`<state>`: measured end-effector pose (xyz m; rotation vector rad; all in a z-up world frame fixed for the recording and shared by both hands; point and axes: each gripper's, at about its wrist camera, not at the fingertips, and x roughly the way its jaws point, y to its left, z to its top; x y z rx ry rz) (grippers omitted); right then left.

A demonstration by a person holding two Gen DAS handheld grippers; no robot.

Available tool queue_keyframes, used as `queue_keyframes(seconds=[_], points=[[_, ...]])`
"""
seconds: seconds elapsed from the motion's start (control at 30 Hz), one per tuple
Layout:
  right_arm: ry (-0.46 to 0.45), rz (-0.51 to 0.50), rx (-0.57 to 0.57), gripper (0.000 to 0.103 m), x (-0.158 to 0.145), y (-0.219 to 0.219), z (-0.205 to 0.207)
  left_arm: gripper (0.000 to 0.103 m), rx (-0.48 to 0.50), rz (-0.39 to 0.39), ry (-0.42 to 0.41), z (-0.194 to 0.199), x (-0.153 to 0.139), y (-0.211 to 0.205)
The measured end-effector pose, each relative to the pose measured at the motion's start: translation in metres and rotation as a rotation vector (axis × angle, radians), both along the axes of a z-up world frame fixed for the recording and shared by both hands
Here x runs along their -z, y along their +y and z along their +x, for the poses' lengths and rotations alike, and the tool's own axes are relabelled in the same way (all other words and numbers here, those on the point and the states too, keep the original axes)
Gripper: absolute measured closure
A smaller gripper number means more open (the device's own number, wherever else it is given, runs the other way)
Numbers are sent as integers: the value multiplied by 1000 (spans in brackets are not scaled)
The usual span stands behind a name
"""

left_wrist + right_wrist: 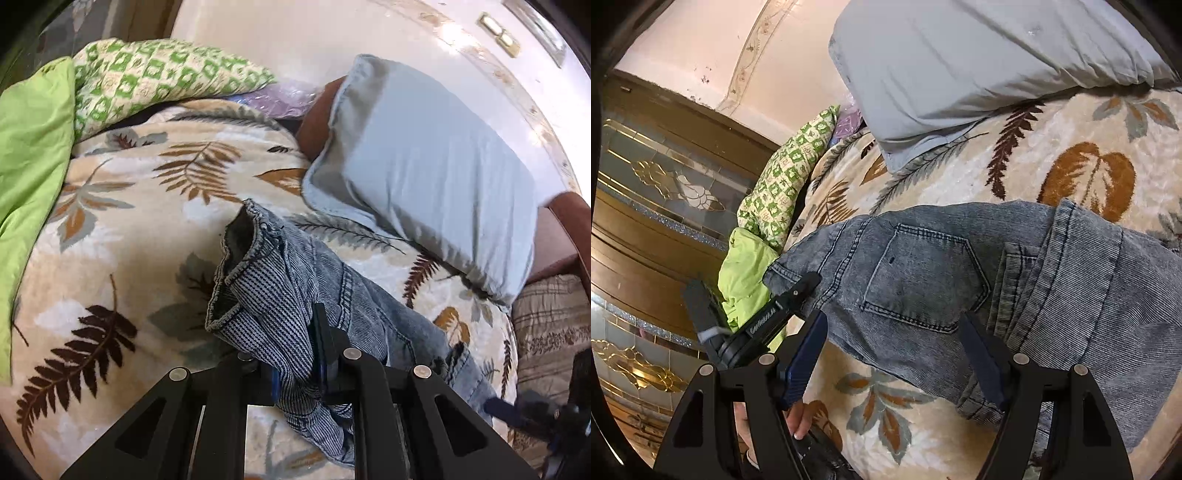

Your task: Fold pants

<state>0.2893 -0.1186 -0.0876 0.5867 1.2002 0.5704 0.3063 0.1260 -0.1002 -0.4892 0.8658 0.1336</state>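
Denim pants (960, 280) lie mid-frame on the bed's leaf blanket (110, 229). Your left gripper (295, 354) pinches bunched fabric — it could slip; your right gripper (894, 354) gapes, holding nothing — risking a lopsided fold.

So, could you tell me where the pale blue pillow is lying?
The pale blue pillow lies on the leaf-print blanket beyond the jeans, toward the wall.

Bright daylight, glare blowing out the far-right wall (480, 55). Soft shadows under the pillow (424, 166). Fisheye bends every edge, dark corners, slight motion blur near right.
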Motion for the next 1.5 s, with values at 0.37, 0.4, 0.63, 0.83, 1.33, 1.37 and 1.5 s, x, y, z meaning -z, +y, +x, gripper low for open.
queue_keyframes(seconds=[0.37,0.4,0.63,0.83,1.33,1.37,1.5], points=[[-33,48,70,27,-13,-42,-9,91,354,419,-243,-49,-67,-138],[-37,52,72,27,-16,-46,-9,91,381,439,-260,-54,-69,-147],[-93,98,75,27,-43,-70,-10,91,489,433,-301,-79,-67,-178],[-177,111,-50,22,-89,-58,8,91,552,482,-320,-91,-68,-193],[-123,-375,-267,92,-76,21,37,91,675,515,-324,-101,-61,-208],[-125,-342,-236,93,-76,10,31,91,683,504,-330,-102,-64,-207],[-120,-231,-149,93,-75,-24,16,91,727,481,-350,-111,-71,-210]])
